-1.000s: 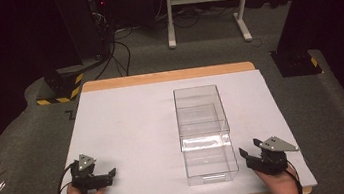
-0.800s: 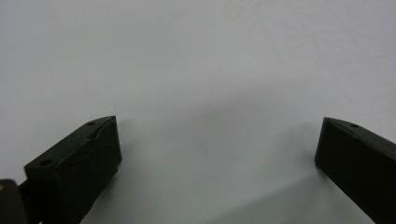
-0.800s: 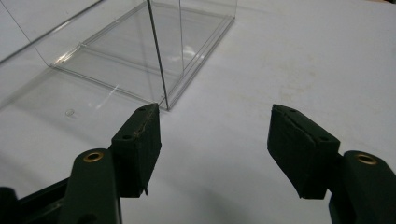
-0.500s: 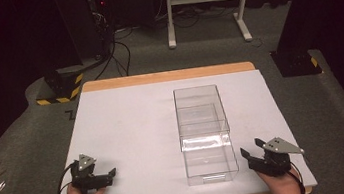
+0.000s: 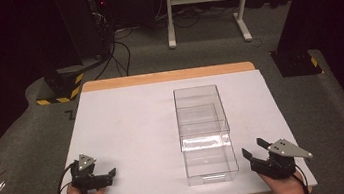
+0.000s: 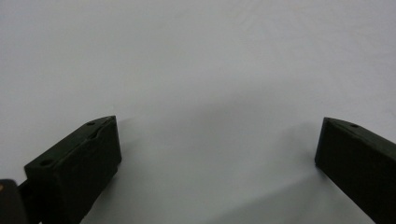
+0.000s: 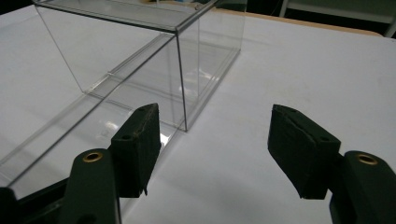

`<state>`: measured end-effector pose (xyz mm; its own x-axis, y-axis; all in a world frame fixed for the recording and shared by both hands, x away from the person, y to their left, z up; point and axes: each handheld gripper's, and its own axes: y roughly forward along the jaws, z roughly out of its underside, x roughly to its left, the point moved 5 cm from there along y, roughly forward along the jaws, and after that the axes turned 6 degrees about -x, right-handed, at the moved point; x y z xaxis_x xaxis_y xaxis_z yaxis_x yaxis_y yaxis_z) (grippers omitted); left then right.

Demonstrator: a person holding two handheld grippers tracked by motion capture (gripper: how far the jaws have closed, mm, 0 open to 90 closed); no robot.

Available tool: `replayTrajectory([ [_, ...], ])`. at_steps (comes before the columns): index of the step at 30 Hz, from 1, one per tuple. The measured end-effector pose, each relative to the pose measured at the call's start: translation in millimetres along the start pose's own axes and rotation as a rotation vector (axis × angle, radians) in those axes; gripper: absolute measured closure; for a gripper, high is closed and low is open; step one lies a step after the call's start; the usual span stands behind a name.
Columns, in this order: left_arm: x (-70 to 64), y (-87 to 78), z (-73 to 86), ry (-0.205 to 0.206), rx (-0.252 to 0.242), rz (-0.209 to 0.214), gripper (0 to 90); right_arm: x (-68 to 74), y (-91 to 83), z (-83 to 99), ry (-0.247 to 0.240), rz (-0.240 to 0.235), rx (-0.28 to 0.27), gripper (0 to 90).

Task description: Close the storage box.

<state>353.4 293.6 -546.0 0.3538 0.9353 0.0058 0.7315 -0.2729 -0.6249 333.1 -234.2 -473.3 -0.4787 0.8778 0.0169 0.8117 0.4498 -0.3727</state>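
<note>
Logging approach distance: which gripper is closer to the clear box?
The right gripper: it sits just beside the clear box's near right corner. The left gripper is well off to the box's left over bare white table.

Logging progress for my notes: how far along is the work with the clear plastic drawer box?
Done: the clear plastic drawer box has its drawer pulled partly out toward the person. In hand: nothing; the left gripper and right gripper are both open on the white table cover. Left: any grasp of the box.

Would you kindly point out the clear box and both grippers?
clear box [image 5: 202,118]: high view, top panel.
left gripper [image 5: 111,175]: high view, between its jaw tips.
right gripper [image 5: 253,147]: high view, between its jaw tips.
</note>
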Motion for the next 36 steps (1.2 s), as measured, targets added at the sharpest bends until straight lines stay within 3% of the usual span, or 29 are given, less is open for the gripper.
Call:
replayTrajectory([
  [18,0.3,0.0,-0.1,0.003,0.000,-0.001,0.5,14.8,-9.5,-9.4,0.002,-0.045,-0.040,34.9],
  [36,0.1,0.0,0.0,0.000,0.000,0.000,0.5,28.0,-22.1,-11.8,0.025,-0.133,-0.078,33.3],
])
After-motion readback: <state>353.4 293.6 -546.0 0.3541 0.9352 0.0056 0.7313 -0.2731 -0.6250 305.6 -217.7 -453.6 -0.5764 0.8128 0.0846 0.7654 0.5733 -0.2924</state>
